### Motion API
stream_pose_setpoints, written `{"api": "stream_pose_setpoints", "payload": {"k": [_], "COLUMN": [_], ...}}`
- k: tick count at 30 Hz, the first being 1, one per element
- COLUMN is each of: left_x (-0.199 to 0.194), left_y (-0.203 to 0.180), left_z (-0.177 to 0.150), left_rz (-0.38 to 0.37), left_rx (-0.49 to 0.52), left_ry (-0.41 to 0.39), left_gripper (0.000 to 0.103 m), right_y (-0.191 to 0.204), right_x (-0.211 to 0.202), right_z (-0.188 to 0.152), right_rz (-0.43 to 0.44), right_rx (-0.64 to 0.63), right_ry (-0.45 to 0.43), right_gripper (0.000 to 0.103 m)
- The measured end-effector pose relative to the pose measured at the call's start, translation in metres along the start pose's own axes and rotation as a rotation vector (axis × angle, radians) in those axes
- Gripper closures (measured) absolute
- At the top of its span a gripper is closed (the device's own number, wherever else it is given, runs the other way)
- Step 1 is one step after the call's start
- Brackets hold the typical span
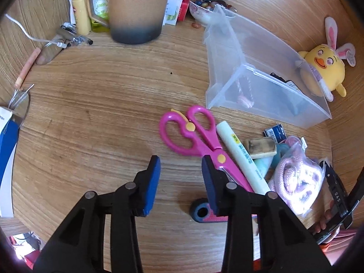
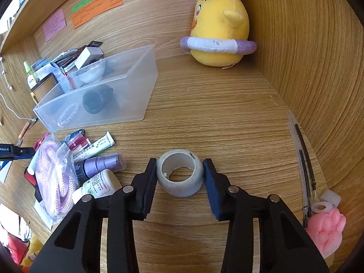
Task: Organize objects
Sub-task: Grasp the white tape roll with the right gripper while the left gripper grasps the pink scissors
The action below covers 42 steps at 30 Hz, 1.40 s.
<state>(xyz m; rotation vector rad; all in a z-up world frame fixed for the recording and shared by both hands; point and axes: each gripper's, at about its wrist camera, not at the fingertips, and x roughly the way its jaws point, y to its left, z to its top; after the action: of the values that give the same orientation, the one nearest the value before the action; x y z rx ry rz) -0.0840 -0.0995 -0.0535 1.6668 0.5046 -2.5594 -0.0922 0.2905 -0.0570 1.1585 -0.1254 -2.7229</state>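
A grey-white roll of tape (image 2: 179,175) stands on the wooden desk. My right gripper (image 2: 180,166) is shut on it, one blue pad against each side. In the left wrist view my left gripper (image 1: 180,162) is open over bare wood with nothing between its fingers. Its right finger lies over the blade of the pink scissors (image 1: 193,134). A white glue stick (image 1: 243,157), a dirty eraser (image 1: 261,145) and a bag of pink cord (image 1: 295,179) lie just right of the scissors. A clear plastic bin (image 1: 224,52) stands behind them, holding a few small items.
A brown mug (image 1: 136,9), a yellow tube and papers crowd the back left. A yellow plush chick (image 2: 218,27) sits in the back corner. Pens (image 2: 304,159) and a pink paw toy (image 2: 325,229) lie along the right wall. Tubes and bottles (image 2: 102,163) are piled left of the tape.
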Motion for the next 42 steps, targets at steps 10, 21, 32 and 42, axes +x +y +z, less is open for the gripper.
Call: {"api": "stream_pose_setpoints", "payload": {"k": [10, 21, 32, 42], "left_x": [0.013, 0.023, 0.014, -0.001], "left_y": [-0.027, -0.064, -0.047, -0.028], "left_z": [0.008, 0.009, 0.006, 0.010], "left_rz": [-0.034, 0.160, 0.188, 0.182], "left_rx": [-0.042, 0.022, 0.019, 0.067], "left_ry": [0.039, 0.006, -0.009, -0.053], "left_gripper": [0.063, 0.055, 0.086, 0.086], "right_y": [0.006, 0.012, 0.029, 0.055], "right_x": [-0.008, -0.017, -0.023, -0.026], "right_z": [0.001, 0.012, 0.017, 0.035], "right_rz": [0.055, 0.141, 0.192, 0.177], "right_rx": [-0.021, -0.043, -0.076, -0.115], "right_ry": [-0.040, -0.094, -0.116, -0.139], "right_gripper": [0.066, 0.066, 0.066, 0.066]}}
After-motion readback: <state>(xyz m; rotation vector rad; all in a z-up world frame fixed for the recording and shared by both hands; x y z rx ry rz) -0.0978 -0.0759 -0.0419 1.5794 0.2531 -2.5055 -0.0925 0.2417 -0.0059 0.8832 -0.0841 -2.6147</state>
